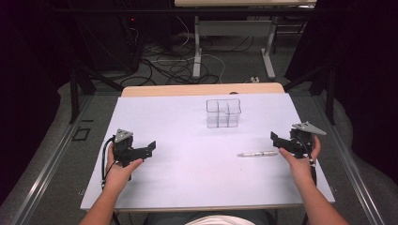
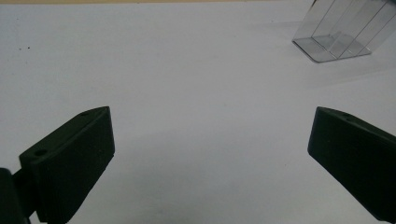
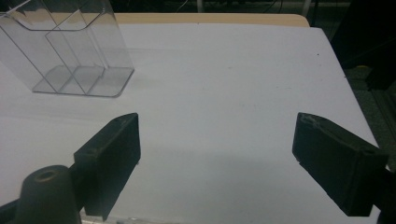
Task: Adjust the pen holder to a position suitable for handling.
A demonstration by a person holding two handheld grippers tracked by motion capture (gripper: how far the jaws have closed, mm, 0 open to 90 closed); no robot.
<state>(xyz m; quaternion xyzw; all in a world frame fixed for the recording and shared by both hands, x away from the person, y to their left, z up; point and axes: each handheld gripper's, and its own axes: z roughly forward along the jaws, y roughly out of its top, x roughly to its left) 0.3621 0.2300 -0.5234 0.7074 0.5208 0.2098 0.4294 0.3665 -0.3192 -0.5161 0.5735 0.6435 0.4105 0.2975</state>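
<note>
A clear plastic organizer (image 1: 223, 112) with inner dividers stands upright on the white table top (image 1: 187, 159), right of centre toward the back; it also sits at the top right of the left gripper view (image 2: 338, 30) and top left of the right gripper view (image 3: 65, 46). A white pen (image 1: 257, 153) lies flat on the table, just left of my right gripper (image 1: 277, 139). That gripper is open and holds nothing (image 3: 217, 158). My left gripper (image 1: 149, 147) rests near the table's left side, also open with nothing between its jaws (image 2: 210, 154).
The white surface ends at a wooden strip (image 1: 202, 89) along the far edge. Beyond it stand a desk frame (image 1: 232, 42) and tangled cables (image 1: 173, 65) on the floor. Metal rails (image 1: 51, 159) run along both sides of the table.
</note>
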